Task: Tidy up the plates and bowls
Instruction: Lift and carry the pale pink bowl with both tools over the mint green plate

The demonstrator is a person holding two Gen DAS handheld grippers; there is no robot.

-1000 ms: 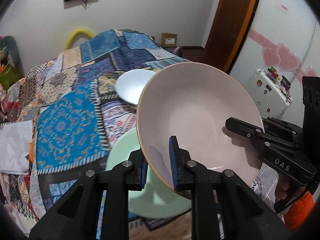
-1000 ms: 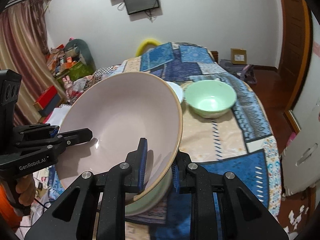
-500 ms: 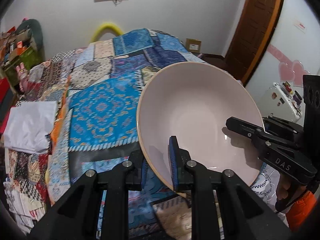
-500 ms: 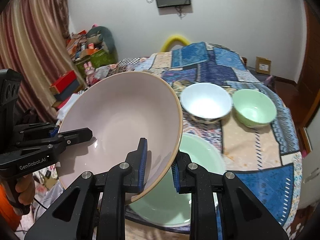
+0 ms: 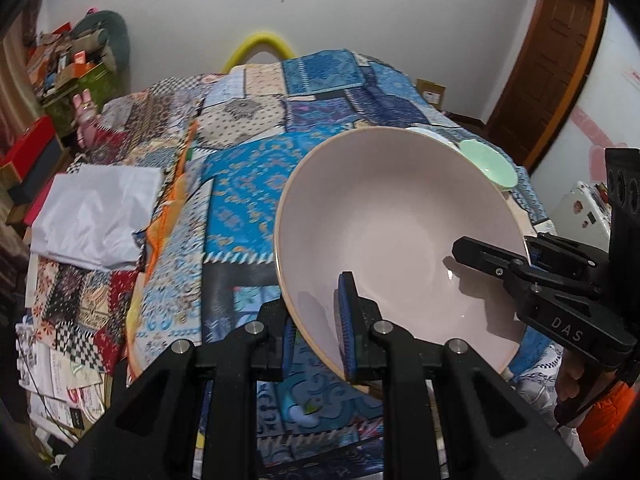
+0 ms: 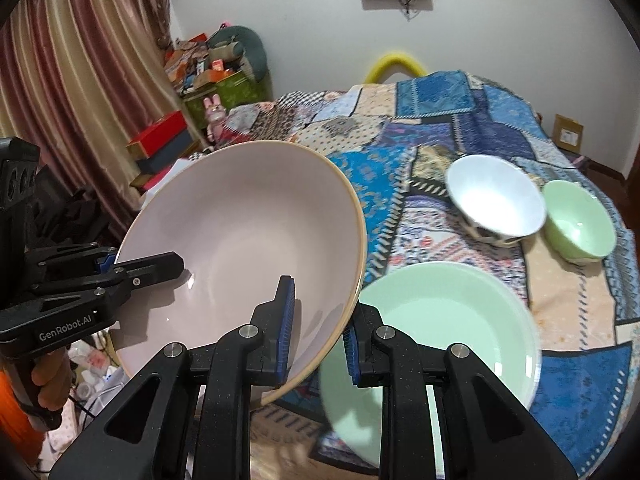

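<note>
Opposed wrist views, sharing pink bowl (image 5: pixel 400 232)

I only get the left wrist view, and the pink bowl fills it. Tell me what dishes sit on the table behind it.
Observer: A large green plate lies flat on the patchwork cloth, just right of the pink bowl in the right wrist view.
Operator: Now report the smaller bowls.
Observer: A white bowl stands upright beyond the plate, with the small green bowl close on its right.
Operator: Check the right claw's hold.
Observer: The right claw is shut on the pink bowl's rim, with one pad inside and one outside.
</note>
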